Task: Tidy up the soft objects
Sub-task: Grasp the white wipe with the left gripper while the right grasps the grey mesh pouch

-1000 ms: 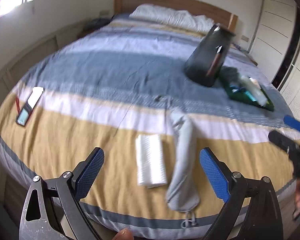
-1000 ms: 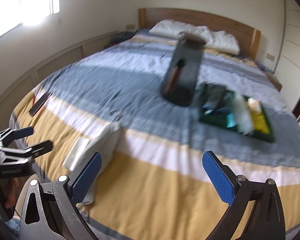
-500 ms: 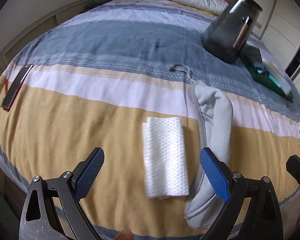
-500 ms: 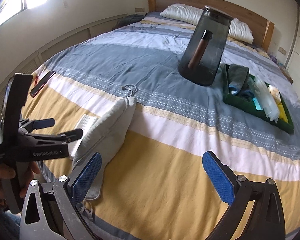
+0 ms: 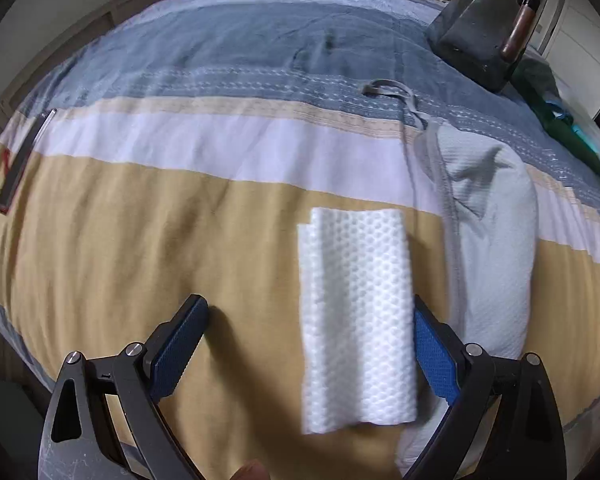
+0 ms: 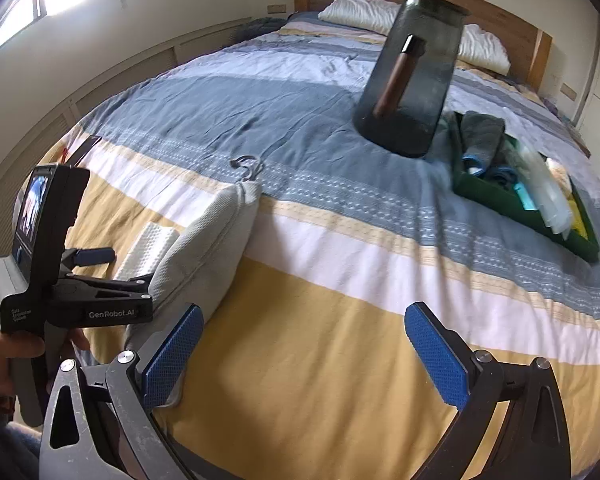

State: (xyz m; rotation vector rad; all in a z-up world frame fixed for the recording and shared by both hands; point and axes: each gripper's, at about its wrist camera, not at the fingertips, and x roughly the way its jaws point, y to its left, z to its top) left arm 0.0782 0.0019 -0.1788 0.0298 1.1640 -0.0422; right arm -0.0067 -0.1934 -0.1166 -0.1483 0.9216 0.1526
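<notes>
on the bed, white towel between the open left claw.

Your left gripper has a black, scuffed frame with triangular cut-outs, silver screws at the joints and jaws lined with blue knurled pads. Your right gripper is built the same. From the right wrist camera, the left tool's grey-and-black body carries a small lit screen and white "GenRobot.AI" lettering.
</notes>
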